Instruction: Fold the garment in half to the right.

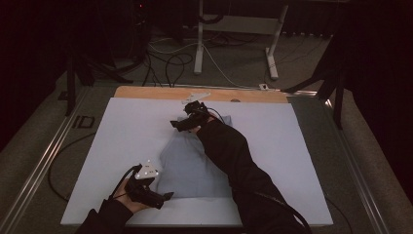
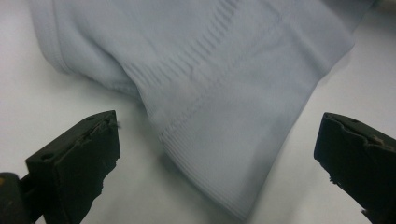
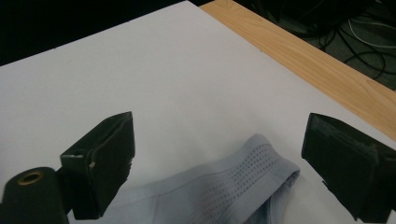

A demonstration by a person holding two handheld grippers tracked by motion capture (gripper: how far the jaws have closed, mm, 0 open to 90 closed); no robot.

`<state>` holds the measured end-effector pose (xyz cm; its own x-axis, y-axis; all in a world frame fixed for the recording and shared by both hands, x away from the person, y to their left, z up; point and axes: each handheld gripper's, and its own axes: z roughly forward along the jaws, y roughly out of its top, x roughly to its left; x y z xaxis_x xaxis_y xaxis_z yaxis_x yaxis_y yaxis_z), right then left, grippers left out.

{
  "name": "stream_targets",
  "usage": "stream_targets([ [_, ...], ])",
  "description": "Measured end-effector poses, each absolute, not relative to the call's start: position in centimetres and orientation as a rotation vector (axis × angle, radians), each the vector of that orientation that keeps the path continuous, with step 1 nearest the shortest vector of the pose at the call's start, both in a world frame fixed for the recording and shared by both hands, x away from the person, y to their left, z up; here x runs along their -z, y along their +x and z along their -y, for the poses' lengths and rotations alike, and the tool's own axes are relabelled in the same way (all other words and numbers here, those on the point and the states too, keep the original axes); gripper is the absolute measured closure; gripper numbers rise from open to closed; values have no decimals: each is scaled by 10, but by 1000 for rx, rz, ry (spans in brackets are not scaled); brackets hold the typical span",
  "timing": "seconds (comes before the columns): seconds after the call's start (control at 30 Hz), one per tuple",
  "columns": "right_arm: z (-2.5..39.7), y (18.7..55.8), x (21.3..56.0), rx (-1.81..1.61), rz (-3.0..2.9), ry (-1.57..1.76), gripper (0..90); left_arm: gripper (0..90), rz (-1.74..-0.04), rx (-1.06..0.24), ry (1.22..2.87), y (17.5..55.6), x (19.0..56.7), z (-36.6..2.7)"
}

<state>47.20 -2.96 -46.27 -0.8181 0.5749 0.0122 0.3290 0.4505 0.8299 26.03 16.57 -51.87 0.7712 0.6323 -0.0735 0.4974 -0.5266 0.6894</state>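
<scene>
- A pale blue-grey garment [image 1: 195, 163] lies crumpled near the middle of a white sheet [image 1: 126, 126] that covers most of a wooden table [image 1: 146, 92].
- The left gripper [image 1: 168, 196] sits at the near left of the sheet, just beside the garment's near left corner, held in a hand [image 1: 127, 200] that comes in from the bottom edge.
- In the left gripper view, its two black jaws stand wide apart and grasp nothing; a ribbed hem of the garment [image 2: 219, 172] lies on the sheet between them.
- The right gripper [image 1: 174, 124] is at the garment's far end, at the end of a dark sleeve [image 1: 234, 161] that stretches across the cloth (the sleeve hides part of it).
- In the right gripper view, its jaws are likewise spread wide and empty, with a perforated band of the garment [image 3: 243, 179] lying between them near the bottom edge.
- Beyond the sheet, a strip of bare wood [image 3: 308, 60] runs along the table's far edge.
</scene>
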Motion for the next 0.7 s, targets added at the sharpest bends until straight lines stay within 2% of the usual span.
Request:
stream_targets([
  [0.17,23,478,465,-1279,-2437,812,97,116,-853,-261,2268,260,521,-166],
  [0.2,22,480,466,-1276,-2439,823,97,160,-862,-267,2265,260,522,-166],
  [0.4,16,483,470,-1251,-2455,864,123,205,-868,-259,2305,259,525,-165],
  [0.5,13,485,473,-1231,-2469,857,131,271,-874,-229,2317,259,527,-163],
  [0.7,9,487,476,-1203,-2492,844,155,397,-859,-271,2358,256,525,-158],
])
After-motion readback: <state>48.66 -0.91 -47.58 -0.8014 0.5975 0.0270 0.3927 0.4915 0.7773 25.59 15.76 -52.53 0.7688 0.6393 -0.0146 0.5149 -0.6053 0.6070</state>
